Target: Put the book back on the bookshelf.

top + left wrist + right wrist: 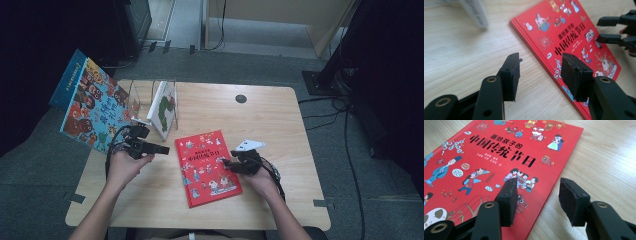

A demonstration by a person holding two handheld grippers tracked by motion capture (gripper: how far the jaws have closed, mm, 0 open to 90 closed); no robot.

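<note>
Red book (207,167) lies flat, centre-near on the table (280,120), between my tongs. Step: approach to grasp. Left gripper (161,149), jaws half open and empty, sits off its left edge; right gripper (227,162), likewise empty, straddles its right edge. Next: close on the edges. Count: three books, one blue book (90,102) far left, one white book (164,107) in the stand (142,97); two grippers.
</note>
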